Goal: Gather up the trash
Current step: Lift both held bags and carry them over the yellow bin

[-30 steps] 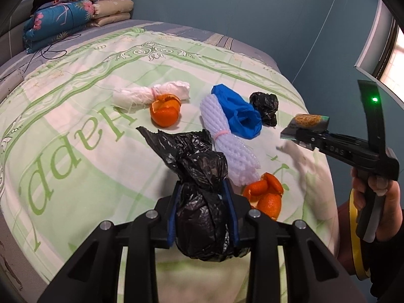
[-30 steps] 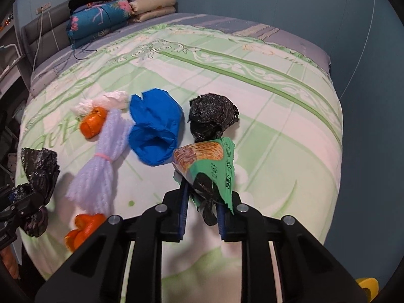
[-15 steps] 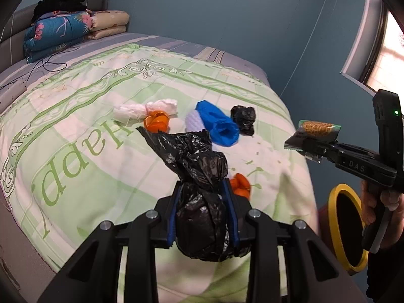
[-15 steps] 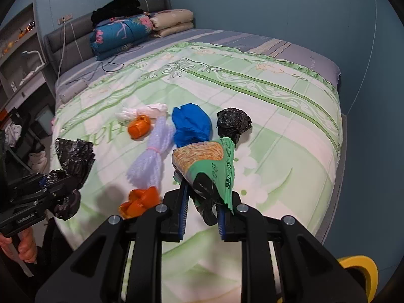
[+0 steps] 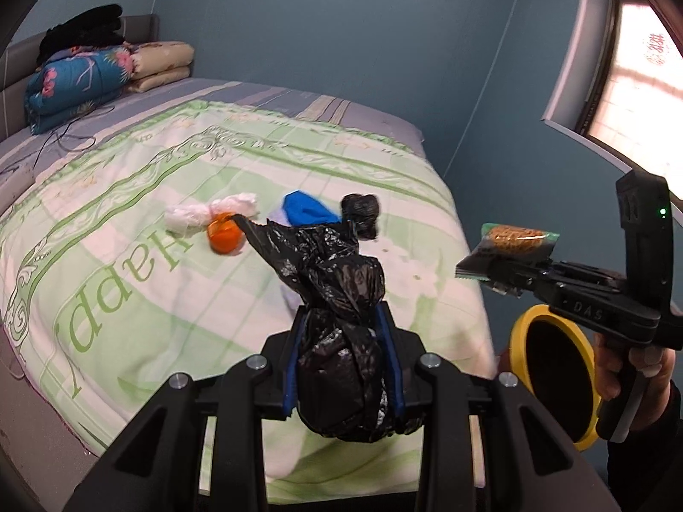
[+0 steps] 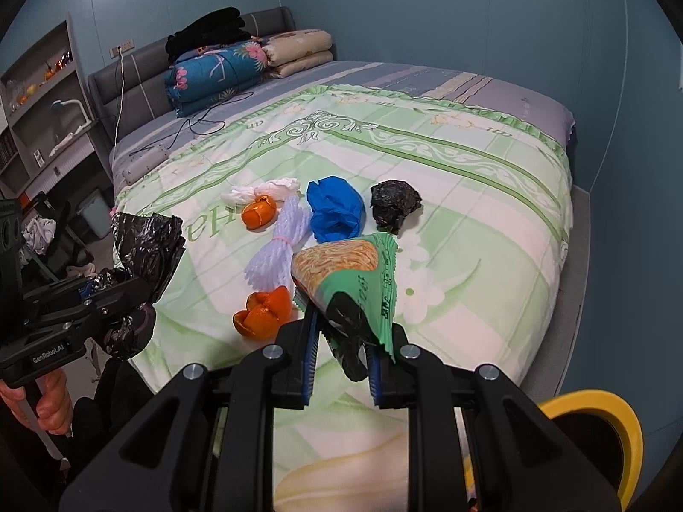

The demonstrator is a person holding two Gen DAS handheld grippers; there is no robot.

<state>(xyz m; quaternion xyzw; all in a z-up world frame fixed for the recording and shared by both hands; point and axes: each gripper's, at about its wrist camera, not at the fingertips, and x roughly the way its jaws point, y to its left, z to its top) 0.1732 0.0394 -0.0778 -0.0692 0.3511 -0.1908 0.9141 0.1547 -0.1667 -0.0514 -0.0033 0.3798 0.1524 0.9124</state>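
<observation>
Room: teal walls are enclosing a bed (image 6: 491,196) that is wearing a green-and-white quilt; a window (image 5: 631,68) is glowing at the right of the left wrist view.
Left gripper (image 5: 343,367): its jaws are clamping a crumpled black bag (image 5: 341,333), which is bulging out between the blue pads and trailing a long point up and to the left; in the right wrist view this gripper (image 6: 91,294) is hanging off the near left corner of the bed.
Right gripper (image 6: 341,341): its jaws are pinching a green snack wrapper (image 6: 354,273) by its lower end, the printed face tilting upward; the left wrist view is showing the same gripper (image 5: 491,273) hovering beyond the bed's edge, above the bin.
Bin (image 5: 555,371): a yellow-rimmed trash can is standing on the floor just beside the bed, its dark mouth facing up.
Near litter: an orange peel (image 6: 262,311) is lying just left of the wrapper, and a white foam net (image 6: 277,247) is stretching away behind it.
Farther litter: a blue bag (image 6: 337,209), a small black wad (image 6: 395,205), a second orange peel (image 6: 258,213) and a white plastic twist (image 6: 264,190) are sitting in a loose row across the quilt.
Headboard end: folded blankets (image 6: 213,72) are piling up with a dark garment (image 6: 205,36) resting on top.
</observation>
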